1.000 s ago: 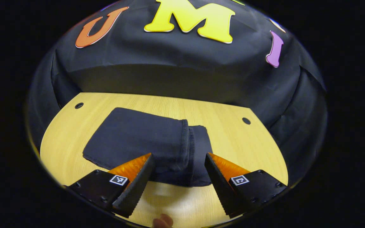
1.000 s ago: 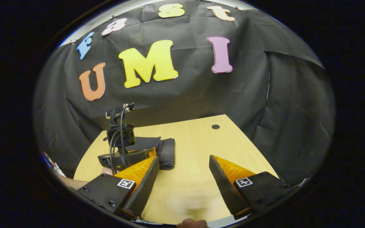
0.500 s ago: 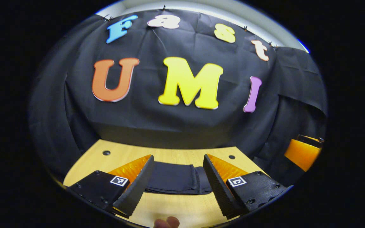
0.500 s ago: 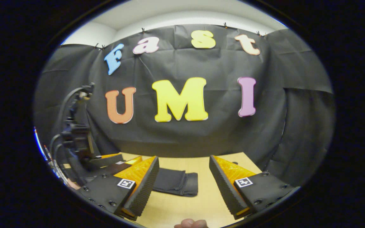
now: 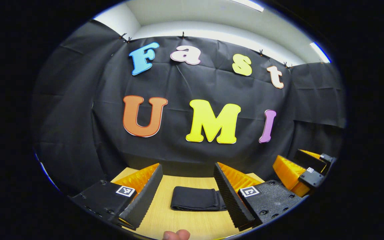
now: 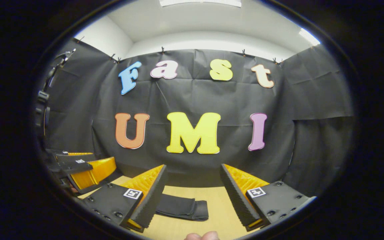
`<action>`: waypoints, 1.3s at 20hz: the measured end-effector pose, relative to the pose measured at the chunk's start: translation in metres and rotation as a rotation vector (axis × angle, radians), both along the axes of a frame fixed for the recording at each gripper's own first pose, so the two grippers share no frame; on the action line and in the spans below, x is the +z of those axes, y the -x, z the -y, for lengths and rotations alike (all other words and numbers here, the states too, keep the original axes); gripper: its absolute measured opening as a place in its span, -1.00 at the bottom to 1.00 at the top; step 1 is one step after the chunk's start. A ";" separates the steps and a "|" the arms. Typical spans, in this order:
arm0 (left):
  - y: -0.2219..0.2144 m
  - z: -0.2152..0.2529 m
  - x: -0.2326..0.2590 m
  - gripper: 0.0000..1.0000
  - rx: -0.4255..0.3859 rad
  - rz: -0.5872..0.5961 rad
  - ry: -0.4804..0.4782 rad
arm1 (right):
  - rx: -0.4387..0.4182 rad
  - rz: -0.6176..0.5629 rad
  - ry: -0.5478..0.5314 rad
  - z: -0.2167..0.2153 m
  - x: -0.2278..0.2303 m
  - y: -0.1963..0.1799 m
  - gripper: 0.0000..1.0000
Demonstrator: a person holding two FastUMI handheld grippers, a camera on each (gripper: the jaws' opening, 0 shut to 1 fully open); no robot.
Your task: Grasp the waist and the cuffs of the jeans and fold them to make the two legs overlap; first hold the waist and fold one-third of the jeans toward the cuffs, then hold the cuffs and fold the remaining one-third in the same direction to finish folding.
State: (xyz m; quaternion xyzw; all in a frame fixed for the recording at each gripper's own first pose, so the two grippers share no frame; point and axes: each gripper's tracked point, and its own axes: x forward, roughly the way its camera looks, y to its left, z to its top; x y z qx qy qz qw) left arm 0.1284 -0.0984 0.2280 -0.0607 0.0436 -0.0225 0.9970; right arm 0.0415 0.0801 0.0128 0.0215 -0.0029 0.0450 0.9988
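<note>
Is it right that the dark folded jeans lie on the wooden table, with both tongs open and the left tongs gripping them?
Not quite: the left tongs grip nothing. The left gripper view shows them open and apart from the dark folded jeans, which lie on the wooden table. The right tongs are open too.

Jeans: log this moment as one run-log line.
jeans: folded, flat on table | left gripper: open, empty | right gripper: open, empty | phase: folding looks finished

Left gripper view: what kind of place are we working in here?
Likely a staged recording booth, not a home: black cloth draped as the wall, a bare wooden table, and the folded jeans alone on it.
</note>
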 end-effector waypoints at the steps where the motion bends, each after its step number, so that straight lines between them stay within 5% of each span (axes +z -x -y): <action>1: 0.005 -0.003 0.002 0.96 0.009 0.001 0.006 | 0.001 -0.005 -0.008 0.000 -0.003 0.003 0.86; 21: 0.002 0.004 0.021 0.96 0.034 0.059 -0.033 | 0.030 0.027 -0.009 -0.003 0.006 -0.012 0.86; 22: 0.002 0.004 0.022 0.96 0.035 0.062 -0.034 | 0.030 0.028 -0.009 -0.003 0.006 -0.012 1.00; 23: 0.003 0.003 0.021 0.96 0.033 0.063 -0.035 | 0.029 0.027 -0.009 -0.003 0.006 -0.013 0.86; 26: 0.003 0.003 0.021 1.00 0.035 0.060 -0.031 | 0.034 0.029 -0.004 -0.005 0.006 -0.011 0.86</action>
